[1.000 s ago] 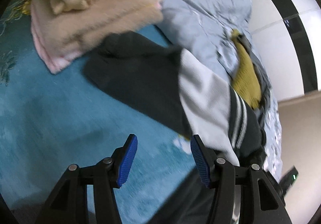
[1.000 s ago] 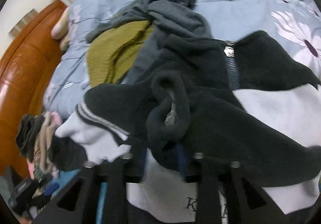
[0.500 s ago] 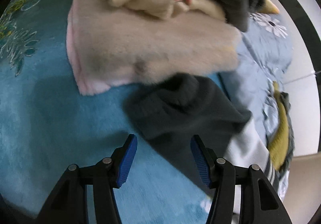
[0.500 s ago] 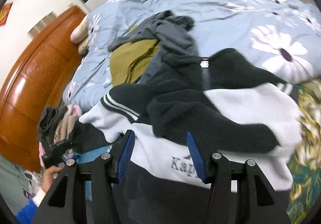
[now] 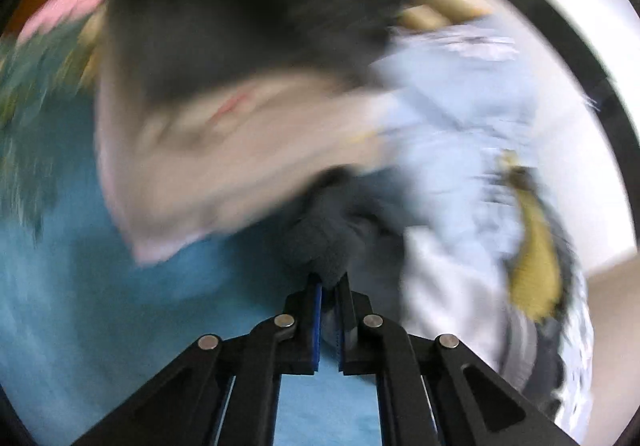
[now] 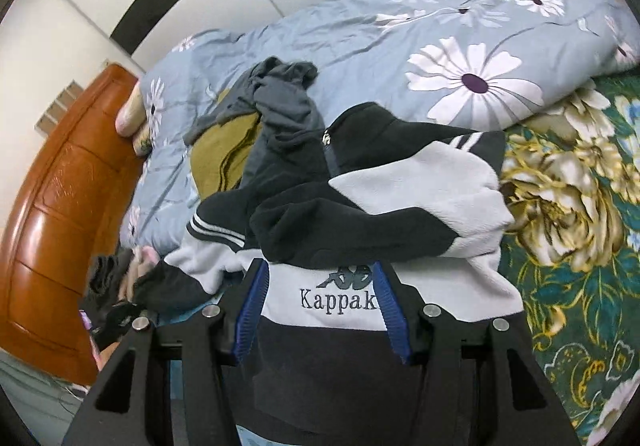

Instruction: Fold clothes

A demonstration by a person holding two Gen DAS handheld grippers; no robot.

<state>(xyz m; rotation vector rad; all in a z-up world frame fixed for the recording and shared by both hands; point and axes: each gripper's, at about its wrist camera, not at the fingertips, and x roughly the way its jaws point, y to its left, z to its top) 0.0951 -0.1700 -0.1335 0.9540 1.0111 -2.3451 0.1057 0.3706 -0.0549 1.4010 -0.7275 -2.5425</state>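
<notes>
The left gripper [image 5: 328,284] is pressed together, pinching a dark cuff of the black-and-white jacket [image 6: 360,202]; beyond it a blurred stack of folded clothes [image 5: 240,134] sits on the teal bedspread [image 5: 120,306]. The right gripper [image 6: 320,286] stands spread over the jacket's lettered front, gripping nothing; the jacket lies crumpled on the bed, a flowered blue quilt [image 6: 460,46] behind it.

Fleece jacket [image 6: 420,186] matt, fuzzy; headboard [image 6: 60,214] glossy wood; duvet [image 6: 460,46] smooth cloth
</notes>
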